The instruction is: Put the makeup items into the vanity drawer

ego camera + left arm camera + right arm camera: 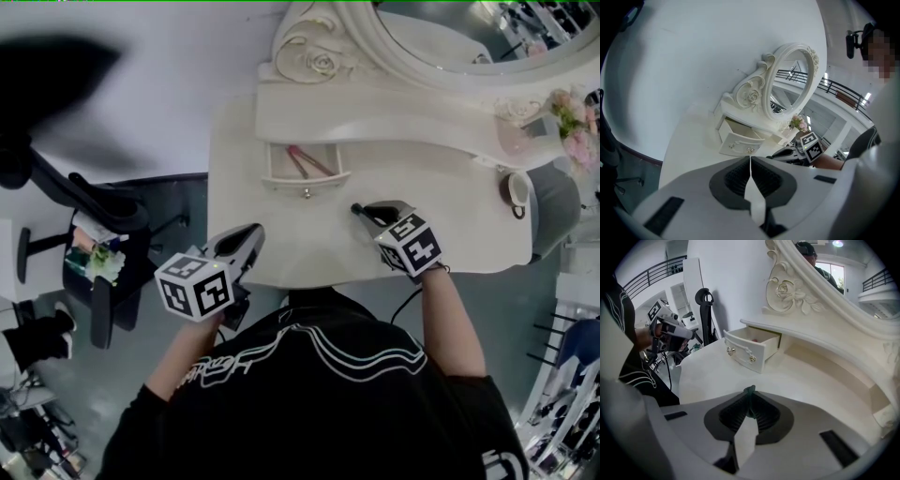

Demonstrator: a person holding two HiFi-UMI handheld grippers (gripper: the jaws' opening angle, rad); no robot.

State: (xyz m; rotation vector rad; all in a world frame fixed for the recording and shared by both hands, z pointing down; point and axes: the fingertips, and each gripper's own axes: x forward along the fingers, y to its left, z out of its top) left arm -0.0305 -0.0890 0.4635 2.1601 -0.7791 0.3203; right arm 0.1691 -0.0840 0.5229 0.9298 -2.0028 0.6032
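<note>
The right gripper (750,399) is nearly closed, pinching a thin dark makeup item (357,209) between its pads. Only the item's short dark tip pokes out past the jaws; the rest is hidden inside them, so what kind of item it is cannot be told. In the head view this gripper is low over the tabletop (309,246), to the right of and nearer than the drawer (306,182). The left gripper (750,163) has its jaws pressed together with nothing between them. It hangs at the front left edge of the tabletop, well apart from the drawer.

The drawer is pulled open under the low shelf of the vanity. Two thin pink and red sticks (307,161) lie crossed inside. The shelf covers the back of the drawer, so anything further in is out of sight.

The only markings are the black-and-white square patterns on each gripper's cube; they carry no words. White print on the person's black top (309,394) is too warped and cut off to read.

The oval mirror (441,42) runs out of the head view at the top, and the pink flowers (574,122) are clipped at the right edge.
</note>
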